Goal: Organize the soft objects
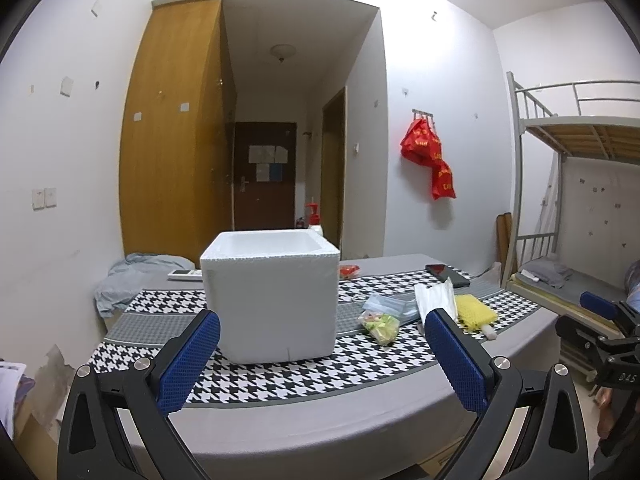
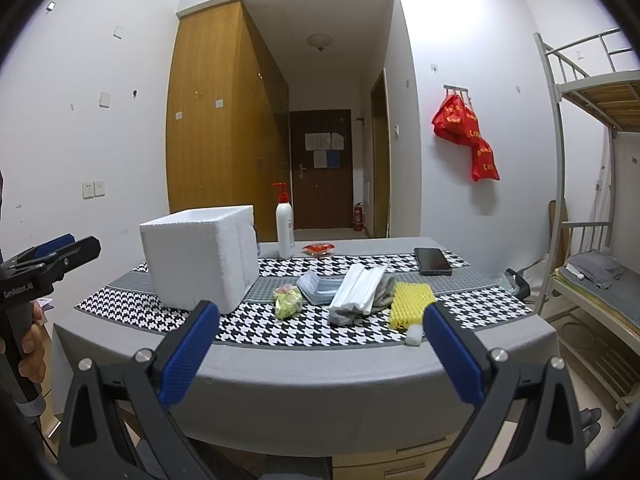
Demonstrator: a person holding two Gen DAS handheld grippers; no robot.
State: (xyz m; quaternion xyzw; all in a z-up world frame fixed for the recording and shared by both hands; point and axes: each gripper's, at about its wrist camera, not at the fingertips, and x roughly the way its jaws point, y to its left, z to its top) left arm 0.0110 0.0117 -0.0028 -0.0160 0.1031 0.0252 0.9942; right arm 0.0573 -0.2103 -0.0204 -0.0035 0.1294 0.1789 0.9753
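A white foam box (image 1: 272, 296) (image 2: 200, 258) stands open-topped on the houndstooth table runner (image 1: 280, 376). To its right lie soft items: a small bag of green and pink bits (image 2: 287, 300) (image 1: 380, 324), blue face masks (image 2: 318, 286), a white plastic pack over grey cloth (image 2: 360, 288), and a yellow mesh sponge (image 2: 412, 299) (image 1: 476, 312). My left gripper (image 1: 322, 348) is open and empty in front of the box. My right gripper (image 2: 320, 336) is open and empty at the table's near edge, in front of the soft items.
A white pump bottle (image 2: 285, 228), a red packet (image 2: 318, 249) and a black phone (image 2: 432, 261) lie farther back. A blue-grey cloth (image 1: 128, 280) and a remote (image 1: 184, 274) lie at the far left. A bunk bed (image 2: 592, 160) stands to the right.
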